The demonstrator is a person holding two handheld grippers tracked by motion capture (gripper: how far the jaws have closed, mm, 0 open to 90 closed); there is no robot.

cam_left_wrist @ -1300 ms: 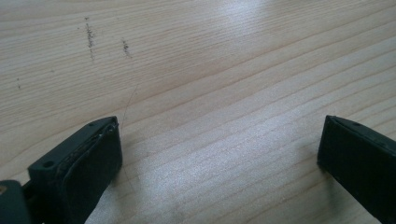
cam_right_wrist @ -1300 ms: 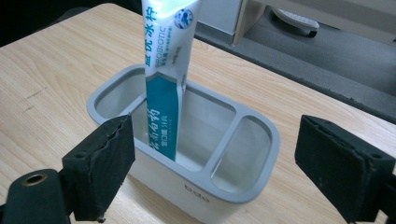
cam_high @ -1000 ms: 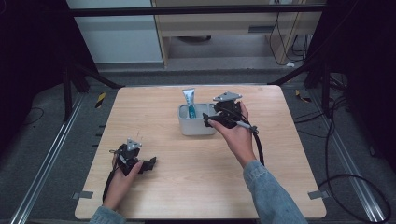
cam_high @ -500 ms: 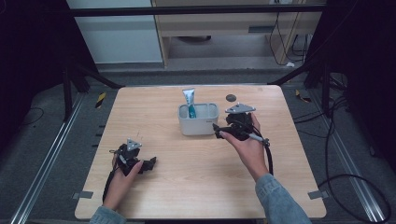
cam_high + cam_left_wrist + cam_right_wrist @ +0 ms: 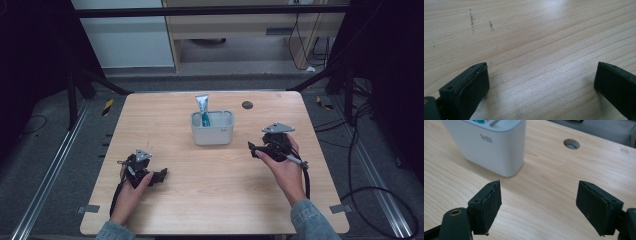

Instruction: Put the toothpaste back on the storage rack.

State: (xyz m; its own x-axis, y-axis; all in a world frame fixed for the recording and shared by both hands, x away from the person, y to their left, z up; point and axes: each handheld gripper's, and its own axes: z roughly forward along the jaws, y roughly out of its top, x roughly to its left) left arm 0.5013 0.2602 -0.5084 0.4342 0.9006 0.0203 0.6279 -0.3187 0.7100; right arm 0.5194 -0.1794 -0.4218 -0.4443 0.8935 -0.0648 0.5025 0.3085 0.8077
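With the tube (image 5: 202, 106) standing in the bin (image 5: 212, 135) at the table's (image 5: 200, 200) middle, both the right gripper (image 5: 256, 148) and left gripper (image 5: 161, 176) rest empty, fingers apart, so placing looks finished and nothing seems left to grasp.

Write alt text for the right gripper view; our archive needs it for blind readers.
Two black jaws of the right tool stand apart with nothing between them, low over a pale wooden table. A white holder stands on the table beyond the left jaw, and a round hole shows in the tabletop farther off.
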